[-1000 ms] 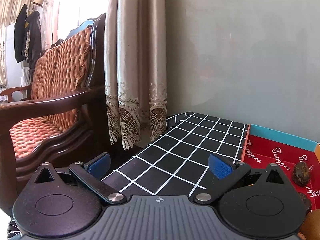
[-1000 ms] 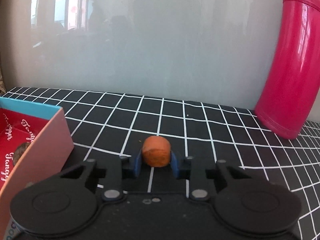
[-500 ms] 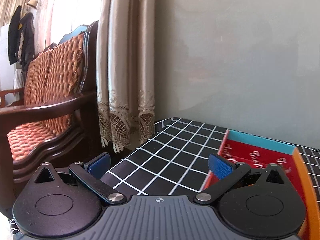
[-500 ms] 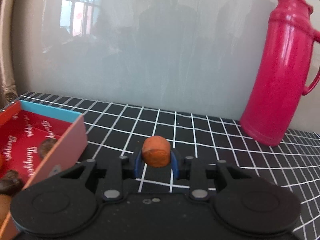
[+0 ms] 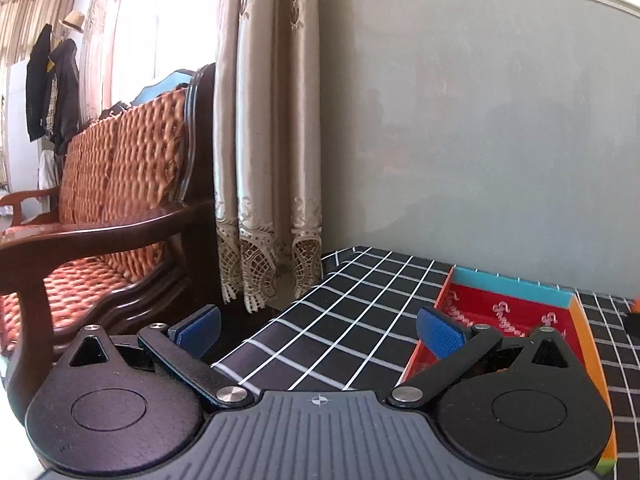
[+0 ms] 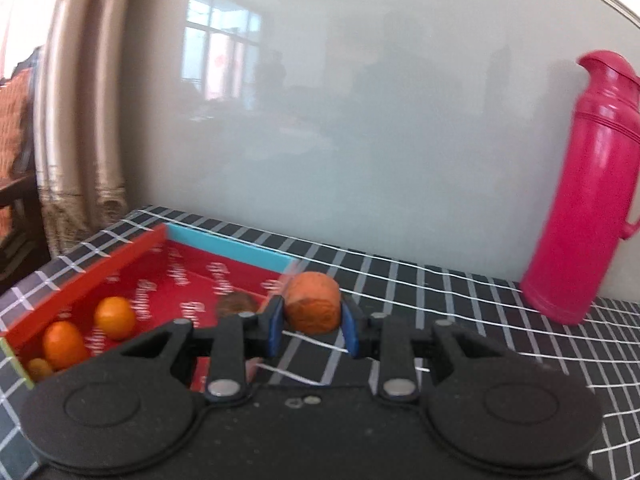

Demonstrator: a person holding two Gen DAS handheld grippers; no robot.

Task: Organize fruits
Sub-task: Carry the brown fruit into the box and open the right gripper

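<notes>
My right gripper (image 6: 311,327) is shut on an orange-brown fruit (image 6: 313,301) and holds it above the table, just right of the red box (image 6: 120,258). The box holds several orange fruits (image 6: 116,317) and a dark brown fruit (image 6: 236,303). In the left wrist view my left gripper (image 5: 318,326) is open and empty over the table's left edge, with the red box (image 5: 508,308) to its right; its right finger pad (image 5: 440,334) overlaps the box's near left wall.
A tall pink thermos (image 6: 584,236) stands at the back right against the wall. The table carries a black cloth with white grid lines (image 5: 332,324). A wooden sofa (image 5: 112,208) and a curtain (image 5: 268,140) stand left of the table.
My right gripper has lifted the fruit and swung left toward the box, so its inside now shows. My left gripper has turned a little; the box has shifted in its view.
</notes>
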